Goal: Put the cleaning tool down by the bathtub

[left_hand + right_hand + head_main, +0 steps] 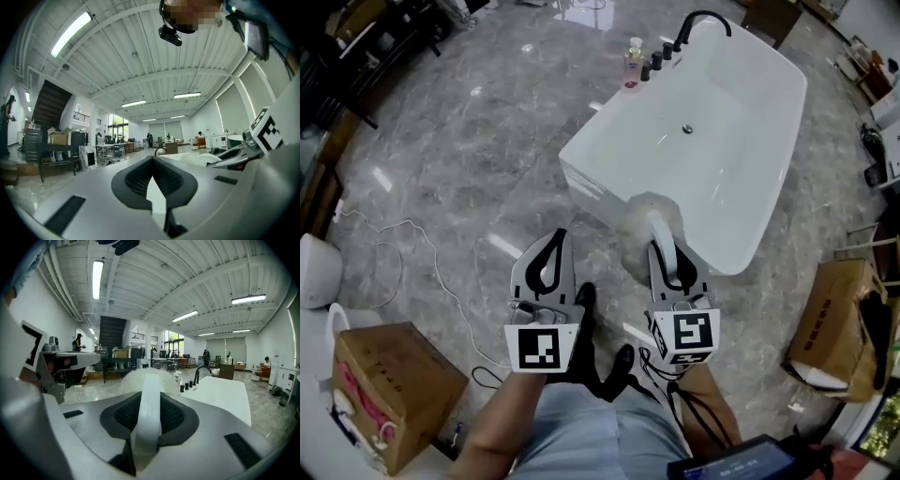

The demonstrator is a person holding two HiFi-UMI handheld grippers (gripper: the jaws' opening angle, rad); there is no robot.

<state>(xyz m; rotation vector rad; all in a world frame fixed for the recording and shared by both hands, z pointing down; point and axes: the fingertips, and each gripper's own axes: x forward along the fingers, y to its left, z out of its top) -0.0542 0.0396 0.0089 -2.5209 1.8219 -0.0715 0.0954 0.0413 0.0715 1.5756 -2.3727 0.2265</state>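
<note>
Right gripper (660, 247) has its jaws pinching the white handle of the cleaning tool (652, 212). In the right gripper view the handle runs straight up between the dark pads of the right gripper (151, 397), and the cleaning tool (147, 418) ends in a pale fluffy round head beyond the tips. The tool is off the floor (459, 141), with its head at the near end of the white bathtub (581, 180); in the head view it overlaps the tub's near rim, and contact with the tub can't be told. Left gripper (559, 235) is just beside the right one, over the floor. Its jaws are pressed together at the tips with nothing between them, as the left gripper view (152, 159) confirms. A black faucet (705, 19) and a pink bottle (634, 64) are at the tub's far end. A cardboard box (389, 375) sits lower left, and another box (834, 314) is at the right.
</note>
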